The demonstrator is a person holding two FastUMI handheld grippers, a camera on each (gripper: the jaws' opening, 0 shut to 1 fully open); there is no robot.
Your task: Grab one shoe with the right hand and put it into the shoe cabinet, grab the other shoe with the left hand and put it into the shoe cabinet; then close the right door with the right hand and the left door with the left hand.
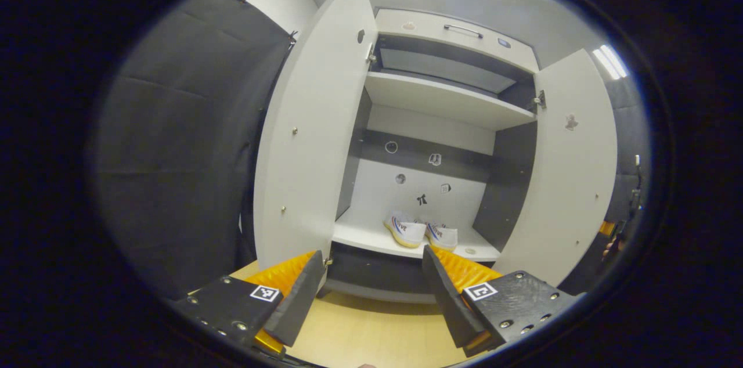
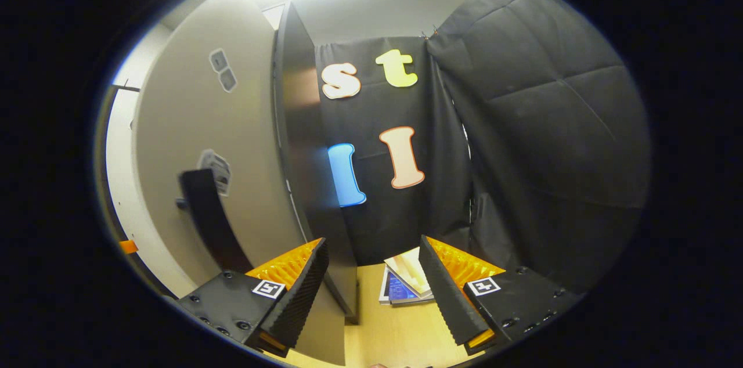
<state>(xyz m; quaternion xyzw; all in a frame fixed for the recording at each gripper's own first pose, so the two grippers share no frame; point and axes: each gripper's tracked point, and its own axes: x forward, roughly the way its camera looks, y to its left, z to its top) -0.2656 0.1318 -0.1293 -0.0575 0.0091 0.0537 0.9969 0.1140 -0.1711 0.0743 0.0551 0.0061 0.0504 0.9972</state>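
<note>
In the left gripper view the shoe cabinet (image 1: 447, 101) stands with both doors swung out. Two white shoes (image 1: 406, 231) (image 1: 442, 235) sit side by side on its lower shelf. The left door (image 1: 313, 136) is close on my left and the right door (image 1: 572, 170) is on the right. My left gripper (image 1: 371, 259) is open and holds nothing, out in front of the shelf. In the right gripper view my right gripper (image 2: 372, 246) is open next to the outer face of the right door (image 2: 203, 141), near its dark handle (image 2: 206, 223). I cannot tell whether a finger touches the door.
A dark cabinet panel (image 2: 302, 147) rises just right of the door face. Booklets (image 2: 406, 284) lie on the wooden floor (image 2: 395, 327) at the foot of the black cloth wall. An upper shelf (image 1: 447, 102) and a drawer (image 1: 458, 37) top the cabinet.
</note>
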